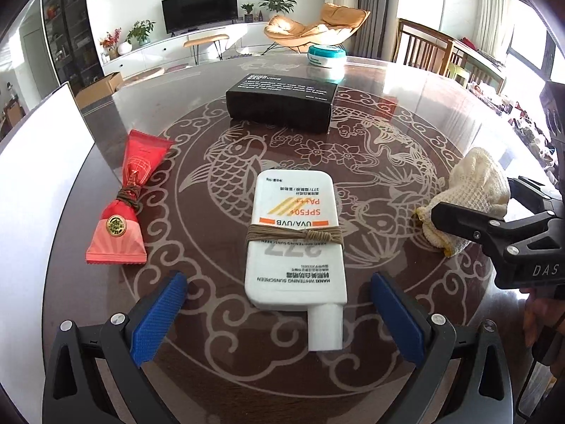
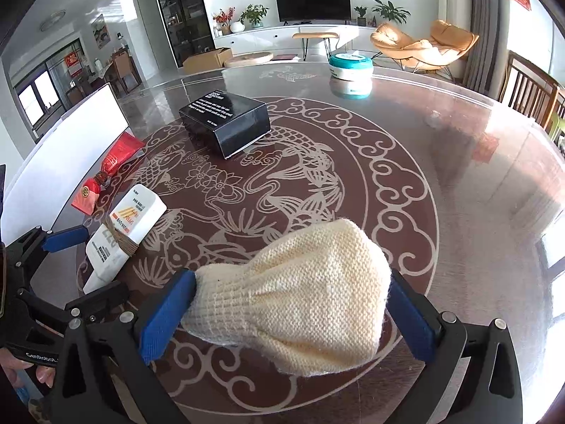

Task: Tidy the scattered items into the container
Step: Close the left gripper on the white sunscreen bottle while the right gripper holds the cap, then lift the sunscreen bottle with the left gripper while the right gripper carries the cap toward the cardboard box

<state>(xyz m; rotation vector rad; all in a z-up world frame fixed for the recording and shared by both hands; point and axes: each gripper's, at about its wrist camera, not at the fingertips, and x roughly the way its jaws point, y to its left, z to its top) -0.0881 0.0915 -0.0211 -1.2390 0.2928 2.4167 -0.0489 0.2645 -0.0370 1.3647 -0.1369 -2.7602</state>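
Note:
A white sunscreen tube with cord wound round its middle lies flat on the table, cap toward me. My left gripper is open, its blue pads either side of the cap end and clear of the tube. A cream knitted cloth lies bunched on the table. My right gripper is open around it, both pads at the cloth's sides. A red sachet tied with cord rests left of the tube. The white container stands at the far left, only its wall showing.
A black box sits mid-table beyond the tube. A teal-and-white jar stands near the far edge. The round glass-topped table has a fish pattern. Wooden chairs stand behind on the right.

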